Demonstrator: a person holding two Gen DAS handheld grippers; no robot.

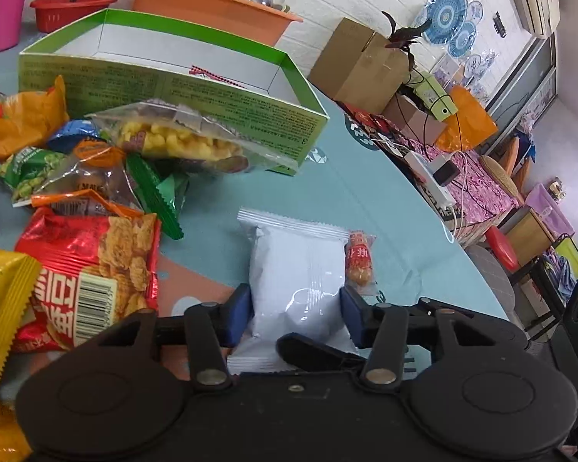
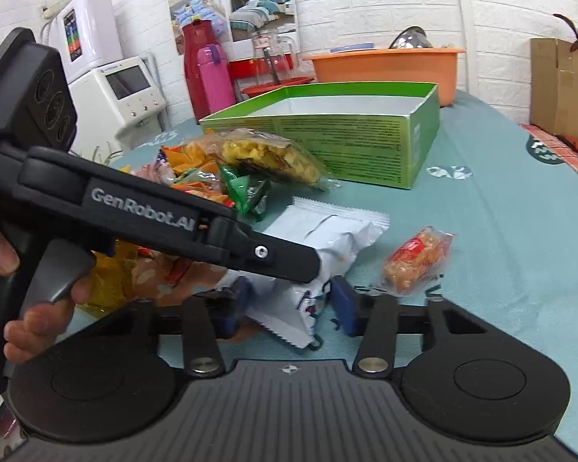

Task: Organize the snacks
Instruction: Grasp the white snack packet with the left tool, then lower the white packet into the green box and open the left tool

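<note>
Lying on the teal table [image 1: 366,192], a white snack packet [image 1: 300,269] sits between our two grippers. Our left gripper [image 1: 294,313] has its blue pads [image 1: 239,315] pressed against both sides of the packet, pinching it at the near end. In the right wrist view, our right gripper [image 2: 289,306] straddles the packet's serrated near corner; one pad seems to touch the wrapper, but we cannot tell whether it truly pinches. The left gripper's black body crosses that view, a hand [image 2: 34,308] squeezing its trigger. Just beside the packet lies a small clear-wrapped red and orange snack [image 1: 360,261]. Farther left we see a heap of snack bags [image 1: 96,192], among them a red packet of crackers [image 1: 92,277]. Beyond stands an open green box [image 1: 173,88], a clear bag of yellow puffs [image 1: 189,140] leaning against its front wall.
</note>
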